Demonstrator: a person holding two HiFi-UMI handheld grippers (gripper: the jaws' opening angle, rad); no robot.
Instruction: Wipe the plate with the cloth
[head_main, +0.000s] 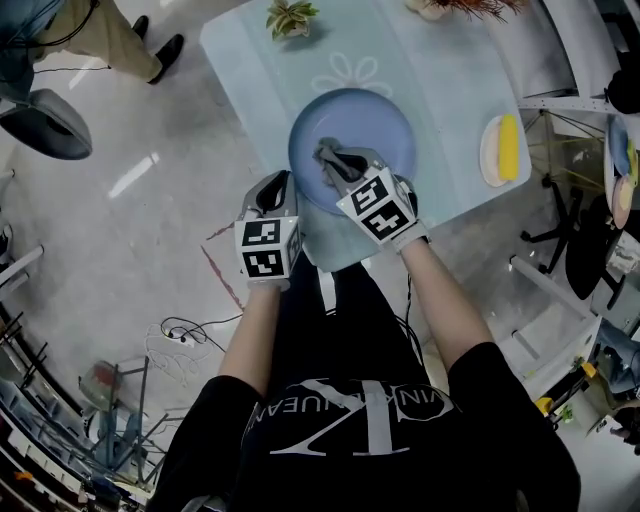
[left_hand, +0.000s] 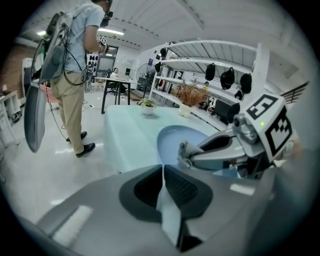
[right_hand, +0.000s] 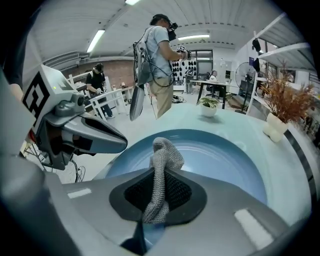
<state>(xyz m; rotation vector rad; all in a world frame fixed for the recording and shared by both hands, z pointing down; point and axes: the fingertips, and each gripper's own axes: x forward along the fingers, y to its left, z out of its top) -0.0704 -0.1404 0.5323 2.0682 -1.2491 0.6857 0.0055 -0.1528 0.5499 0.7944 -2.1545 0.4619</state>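
A round blue plate (head_main: 375, 125) lies on the pale blue table (head_main: 450, 70), close to its near edge. My right gripper (head_main: 332, 158) is over the plate's near half, shut on a grey knitted cloth (right_hand: 161, 159) whose free end pokes out past the jaws above the plate (right_hand: 220, 160). My left gripper (head_main: 281, 187) sits at the plate's near left rim. Its jaws are closed on a thin pale blue edge that looks like the plate's rim (left_hand: 161, 150). In the left gripper view the right gripper (left_hand: 192, 154) reaches over the plate with the cloth (left_hand: 185, 149) at its tip.
A white dish with a yellow item (head_main: 503, 148) sits at the table's right edge, and a small potted plant (head_main: 290, 15) at the far side. A person (left_hand: 75, 75) stands on the floor to the left. Shelving (left_hand: 210, 85) lies beyond the table.
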